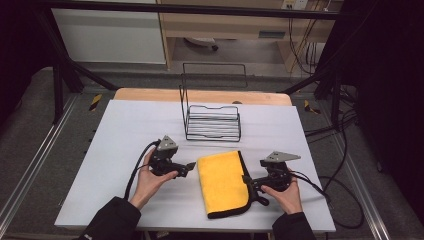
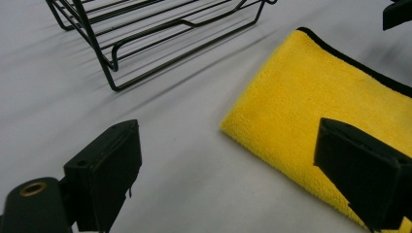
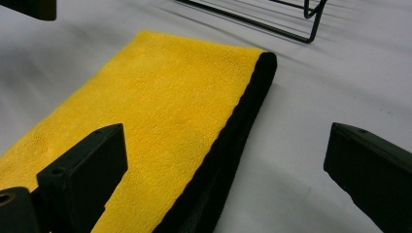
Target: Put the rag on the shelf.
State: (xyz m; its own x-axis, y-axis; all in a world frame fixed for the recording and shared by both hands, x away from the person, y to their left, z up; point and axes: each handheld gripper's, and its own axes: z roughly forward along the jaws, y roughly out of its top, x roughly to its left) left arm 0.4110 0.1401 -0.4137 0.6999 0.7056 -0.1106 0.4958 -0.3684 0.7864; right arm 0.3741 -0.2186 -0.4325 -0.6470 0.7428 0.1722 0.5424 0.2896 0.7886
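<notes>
We hold the left gripper [image 1: 191, 166] and right gripper [image 1: 248, 184] wide apart — flanking the folded yellow cloth [image 1: 222, 181] near the table's [image 1: 125, 150] front edge.

Both tools [image 1: 192, 167] [image 1: 248, 186] wide open, low

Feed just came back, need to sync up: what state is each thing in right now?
Cloth: folded, flat on the table, held by neither gripper.
Rack: upright, empty, behind the cloth.
Left gripper: open, at the cloth's left edge.
Right gripper: open, jaws either side of the cloth's black right edge.
</notes>
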